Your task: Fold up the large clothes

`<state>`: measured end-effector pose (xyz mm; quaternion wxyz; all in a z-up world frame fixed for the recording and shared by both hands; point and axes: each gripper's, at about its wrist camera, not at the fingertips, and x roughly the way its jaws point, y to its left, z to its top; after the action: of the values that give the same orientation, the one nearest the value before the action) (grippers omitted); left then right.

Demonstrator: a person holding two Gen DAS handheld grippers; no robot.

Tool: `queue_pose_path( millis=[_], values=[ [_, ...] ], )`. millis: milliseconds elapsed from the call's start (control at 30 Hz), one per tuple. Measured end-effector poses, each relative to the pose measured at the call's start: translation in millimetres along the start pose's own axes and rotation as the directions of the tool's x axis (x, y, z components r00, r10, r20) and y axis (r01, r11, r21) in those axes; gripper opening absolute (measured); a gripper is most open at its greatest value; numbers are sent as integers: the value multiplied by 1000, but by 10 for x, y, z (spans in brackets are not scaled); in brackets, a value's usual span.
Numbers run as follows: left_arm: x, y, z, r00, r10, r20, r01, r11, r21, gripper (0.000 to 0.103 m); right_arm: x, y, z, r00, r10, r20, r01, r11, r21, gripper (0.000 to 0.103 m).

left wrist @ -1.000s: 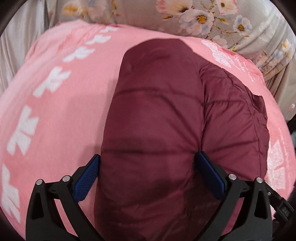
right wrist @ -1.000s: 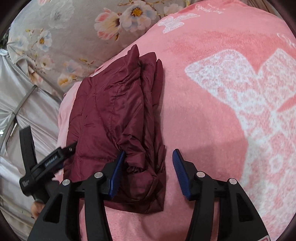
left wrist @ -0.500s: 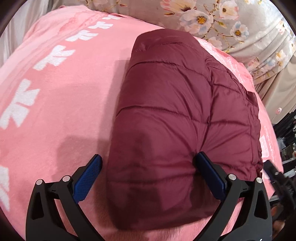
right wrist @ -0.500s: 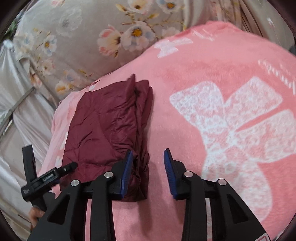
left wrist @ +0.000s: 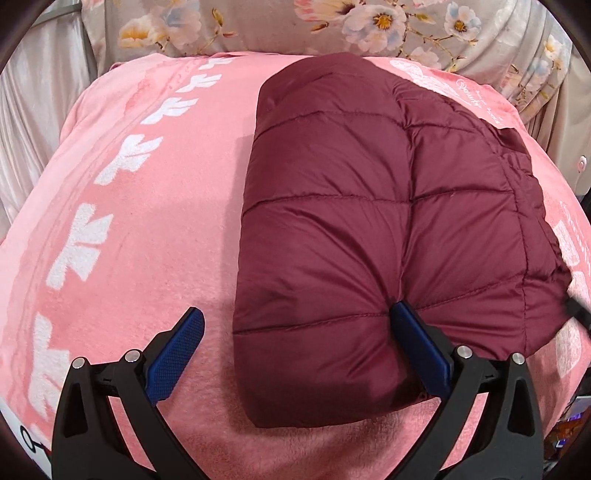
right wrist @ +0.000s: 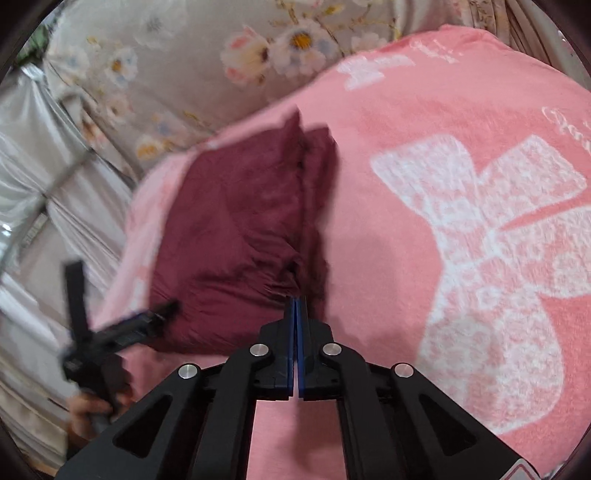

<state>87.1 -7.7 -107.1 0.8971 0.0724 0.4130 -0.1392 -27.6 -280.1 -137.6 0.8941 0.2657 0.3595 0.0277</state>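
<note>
A: Left gripper (left wrist: 295,332) first. State of the jaws?

B: Spread wide, released. The left pad hangs over bare pink blanket (left wrist: 147,258), clear of the cloth. The right pad presses into the top of the folded maroon jacket (left wrist: 369,229), denting a quilted seam. The near left corner of the jacket sits between the two pads, but nothing is pinched.

A: Where does the jacket lie?

B: On the blanket that covers the bed, folded into a thick puffy block, long side running away from the left wrist camera. Beyond it, grey floral cloth (left wrist: 369,22) at the head of the bed.

A: Now the right gripper (right wrist: 296,301).

B: Jaws have just been closing and now stand clenched, blue pads flat together. Their tip is at the near edge of the jacket (right wrist: 240,221), where the layered folds bunch. The frame is blurred there; I cannot tell whether any cloth is caught between the pads.

A: Anything else in that view?

B: Far left, the left gripper (right wrist: 122,325) side-on, a hand (right wrist: 88,410) on its handle. To the right, the blanket's (right wrist: 388,258) large white bow print (right wrist: 498,277).
</note>
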Motion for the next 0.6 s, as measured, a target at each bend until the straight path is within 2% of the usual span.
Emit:
queue_pose_path(
  millis=[33,67,233,267,300,400,467,533,600],
  values=[
    [16,-16,-19,1000,11,-1,-11,1000,-1,98,128,-22,-65,995,-87,-40,87,996,-10,0],
    [26,-23,-25,1000,21,3,-21,1000,2,98,177,-49,-120,994,-103,-42,103,995,-17,0],
    [30,-27,-26,1000,6,5,-6,1000,6,98,-70,-100,-41,998,-62,16,61,997,47,0],
    [35,-26,-25,1000,3,6,-3,1000,6,98,-142,-73,0,998,-52,39,50,998,47,6],
    [45,-35,-17,1000,3,7,-3,1000,4,98,-248,-4,57,996,-32,78,30,999,35,12],
    [55,-43,-28,1000,4,9,-4,1000,-6,98,-371,277,176,991,-6,132,12,999,-43,13],
    [54,-43,-28,1000,4,11,-4,1000,-4,98,-332,436,213,991,1,132,12,995,-97,13],
    [49,-27,-38,1000,0,9,0,1000,-2,98,-233,493,238,996,-1,94,12,992,-125,13],
    [47,-16,-36,1000,-5,7,5,1000,0,98,-2,470,245,997,-60,55,68,985,-158,7]
  ],
)
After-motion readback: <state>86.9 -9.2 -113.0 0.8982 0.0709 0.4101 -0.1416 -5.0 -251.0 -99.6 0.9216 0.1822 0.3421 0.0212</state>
